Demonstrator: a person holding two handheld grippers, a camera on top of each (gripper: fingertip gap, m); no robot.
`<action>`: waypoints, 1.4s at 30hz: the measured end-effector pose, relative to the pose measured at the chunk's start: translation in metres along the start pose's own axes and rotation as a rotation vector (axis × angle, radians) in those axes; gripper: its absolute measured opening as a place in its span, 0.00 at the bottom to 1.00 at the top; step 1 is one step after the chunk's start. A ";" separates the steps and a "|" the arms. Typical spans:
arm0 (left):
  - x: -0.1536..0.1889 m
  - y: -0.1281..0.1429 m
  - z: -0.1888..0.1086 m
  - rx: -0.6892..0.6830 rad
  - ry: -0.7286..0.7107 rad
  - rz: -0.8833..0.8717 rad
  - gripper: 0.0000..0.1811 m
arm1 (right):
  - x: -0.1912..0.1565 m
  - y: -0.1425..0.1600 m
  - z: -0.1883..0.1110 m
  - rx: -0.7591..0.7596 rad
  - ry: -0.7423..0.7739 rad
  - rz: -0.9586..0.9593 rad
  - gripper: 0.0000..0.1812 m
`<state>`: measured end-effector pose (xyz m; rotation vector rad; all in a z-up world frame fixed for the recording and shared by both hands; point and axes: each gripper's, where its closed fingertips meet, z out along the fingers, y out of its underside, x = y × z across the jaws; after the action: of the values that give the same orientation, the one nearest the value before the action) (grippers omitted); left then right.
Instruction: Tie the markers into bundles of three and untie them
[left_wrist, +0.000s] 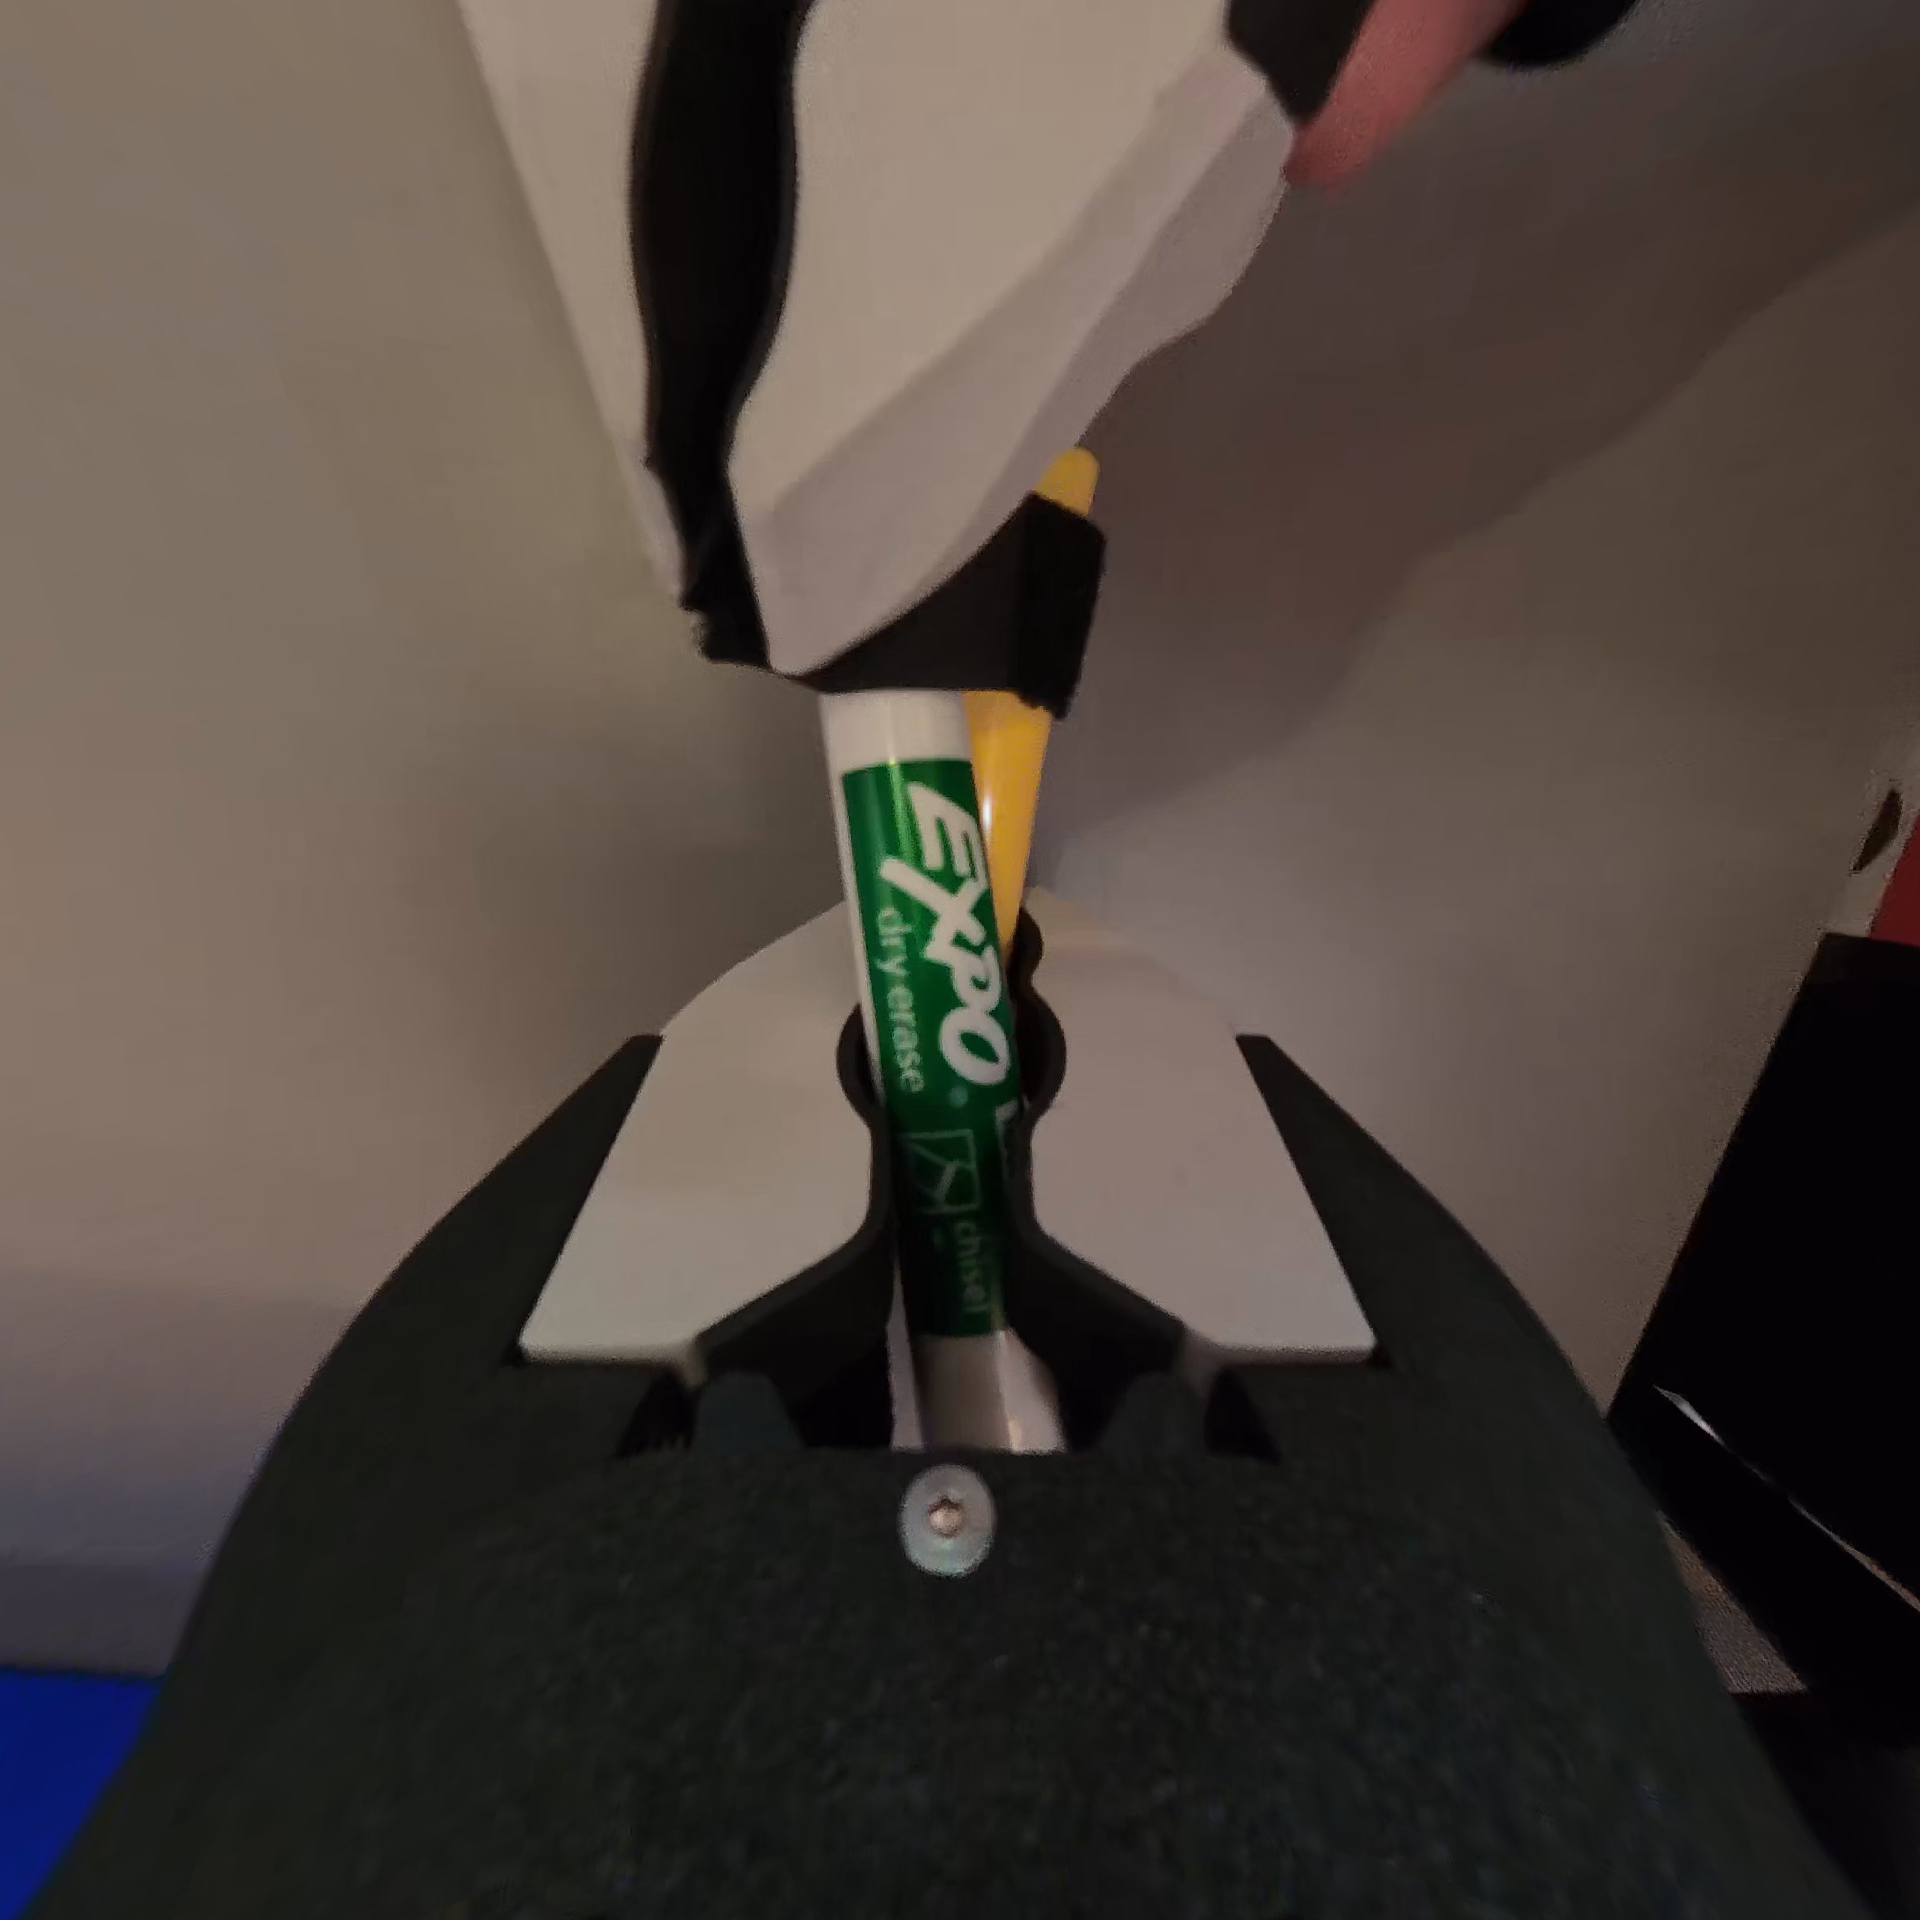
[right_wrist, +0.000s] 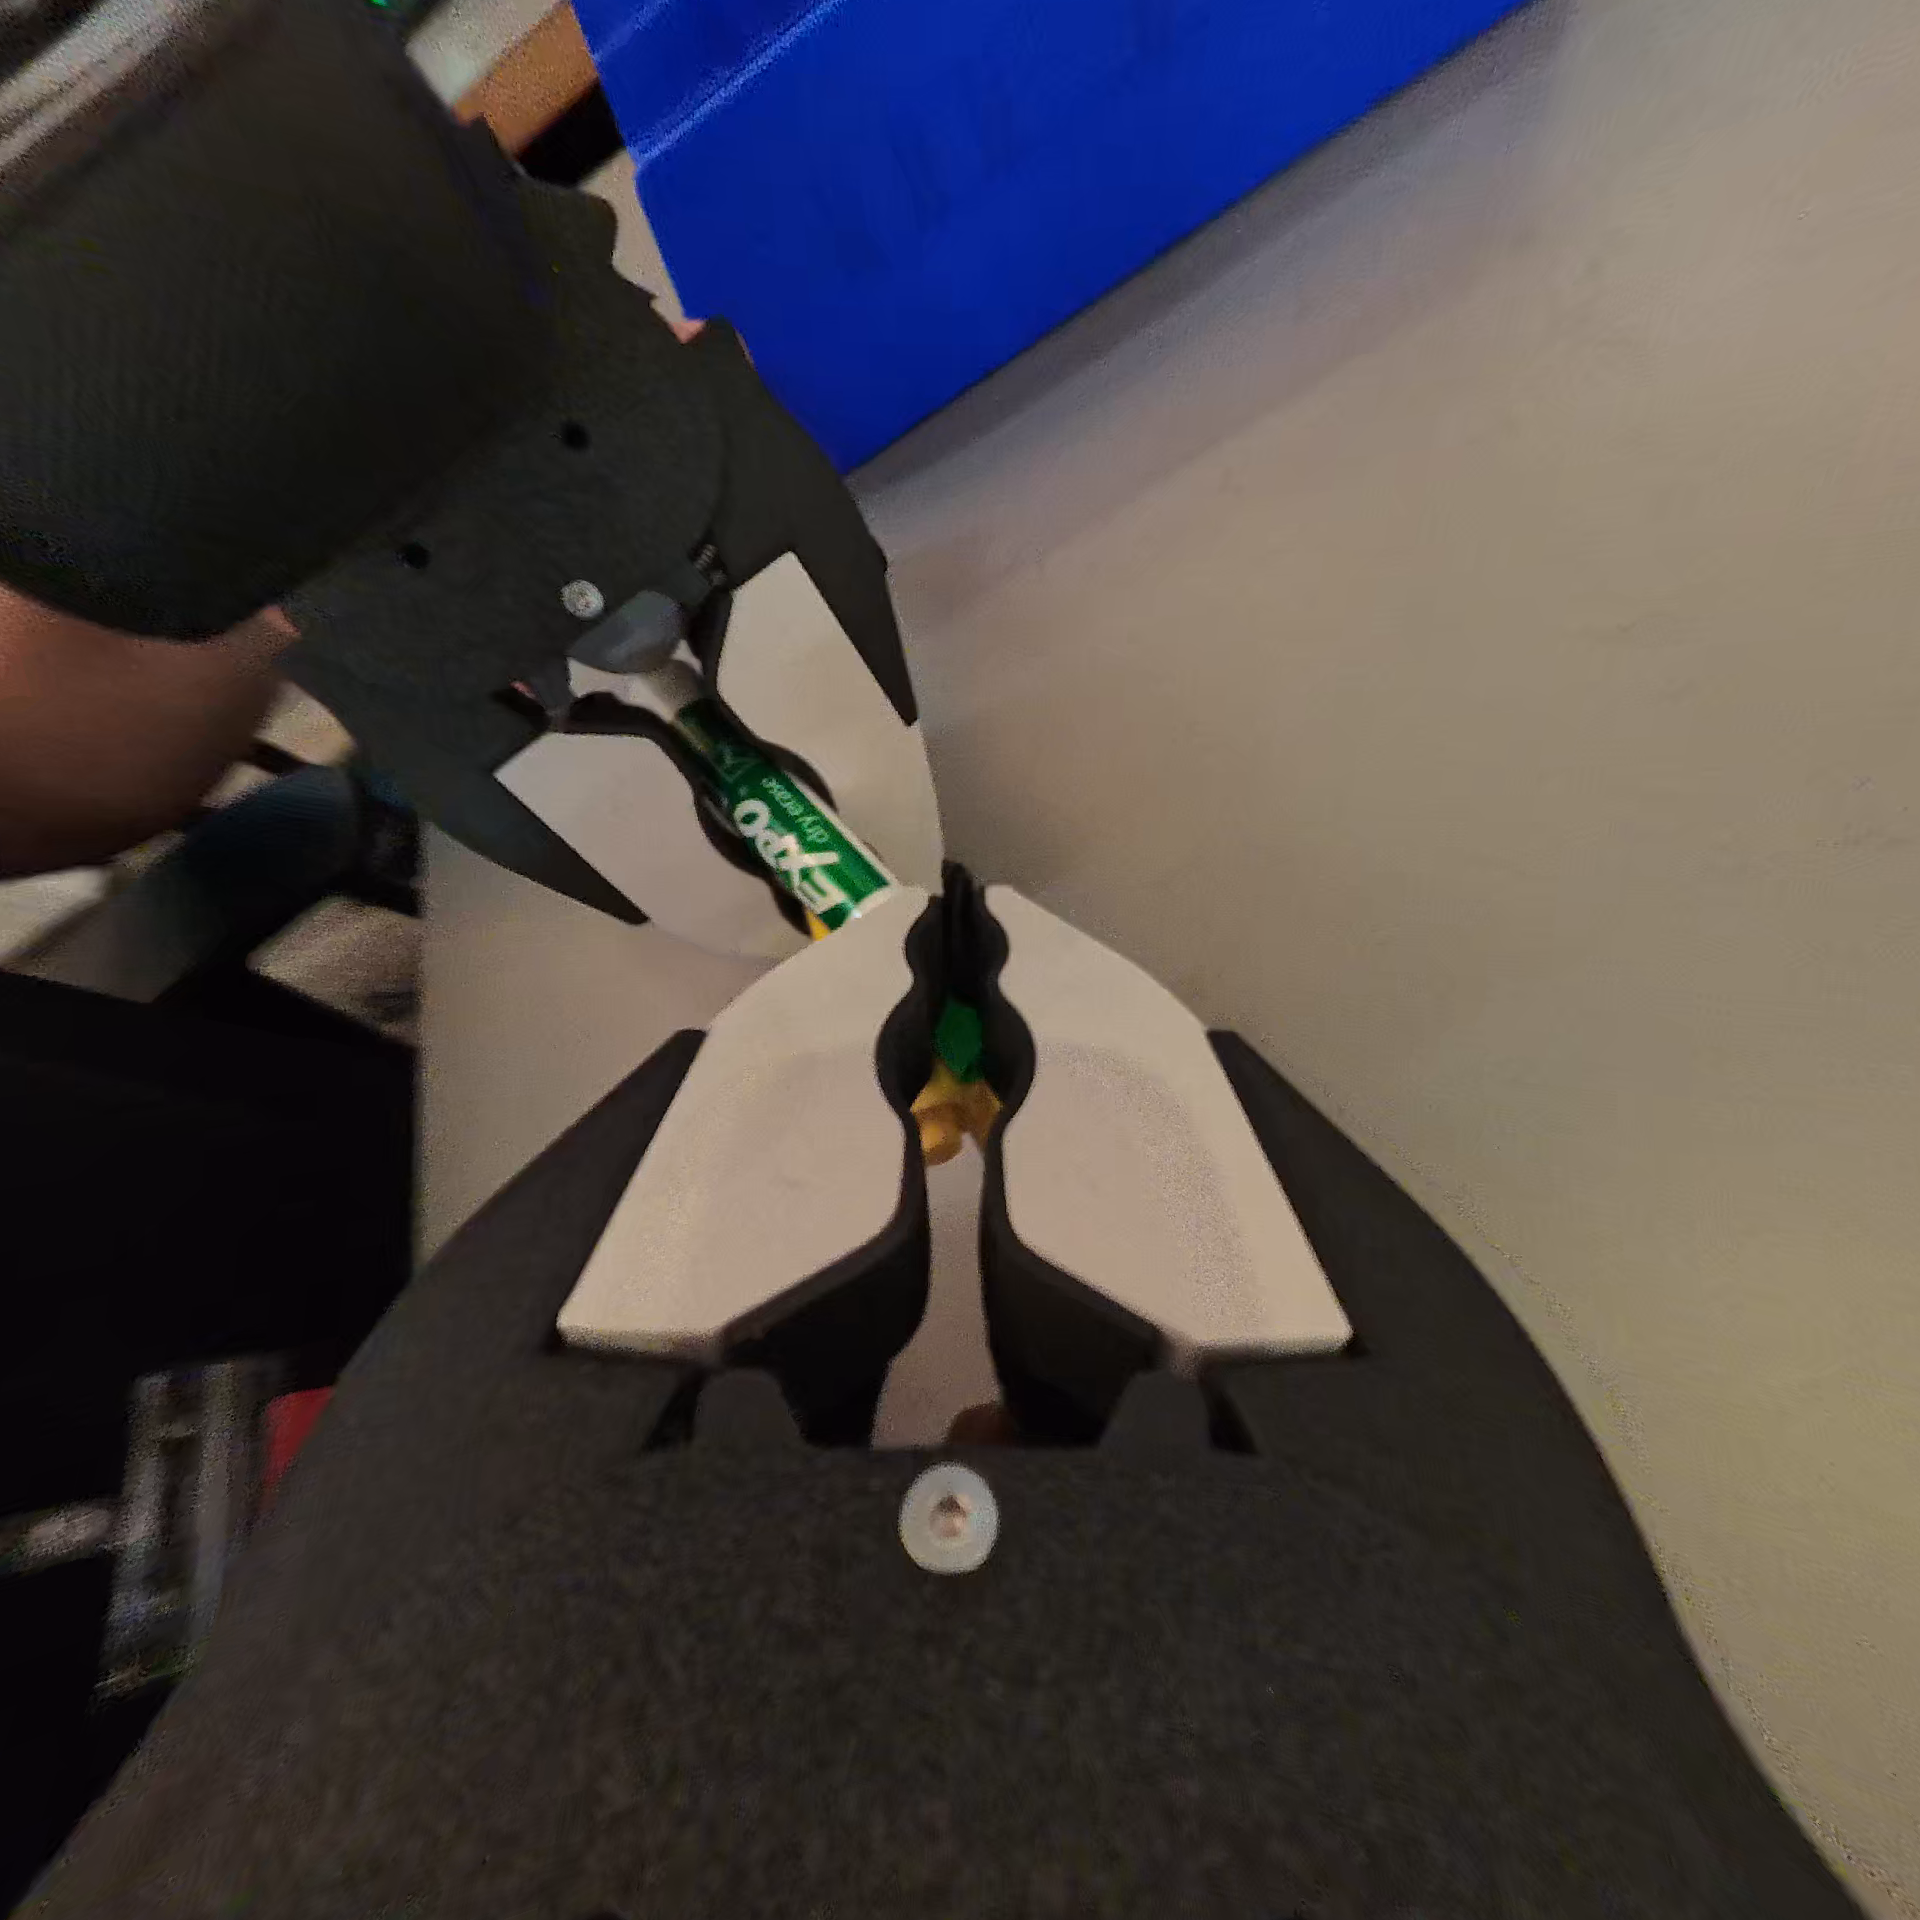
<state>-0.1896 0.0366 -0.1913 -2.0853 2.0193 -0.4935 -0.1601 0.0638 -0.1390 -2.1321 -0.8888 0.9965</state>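
A white marker with a green label (left_wrist: 925, 935) and a yellow marker (left_wrist: 1013, 800) lie side by side. My left gripper (left_wrist: 948, 1003) is shut on them around the middle. My right gripper (left_wrist: 894, 670) comes in from above and is shut on their far ends. In the right wrist view my right gripper (right_wrist: 961, 940) holds a green cap (right_wrist: 958, 1029) and a yellow marker end (right_wrist: 951, 1127) between its jaws. My left gripper (right_wrist: 831, 904) sits just beyond, clamped on the green-labelled marker (right_wrist: 800, 831). Any tie around the markers is hidden.
A light grey table top (right_wrist: 1455, 727) lies under both grippers. A blue box (right_wrist: 935, 208) stands at the back, and its corner also shows in the left wrist view (left_wrist: 62, 1704). A black object (left_wrist: 1818, 1247) stands to the right. A person's hand (left_wrist: 1371, 104) holds the right gripper. The tips of one gripper are about 7 cm away from the tips of the other.
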 end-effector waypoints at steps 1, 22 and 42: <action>0.000 -0.001 0.001 -0.008 0.009 -0.003 0.10 | 0.000 0.001 -0.001 0.000 -0.055 0.081 0.02; -0.003 -0.007 0.009 -0.108 -0.082 0.096 0.11 | 0.017 0.028 -0.007 -0.007 -0.084 0.195 0.04; 0.001 0.004 0.005 -0.150 -0.067 -0.001 0.34 | -0.009 0.045 -0.028 -0.020 0.117 -0.405 0.42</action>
<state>-0.1912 0.0348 -0.1970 -2.1562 2.0746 -0.2757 -0.1273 0.0239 -0.1541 -1.8972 -1.2129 0.6518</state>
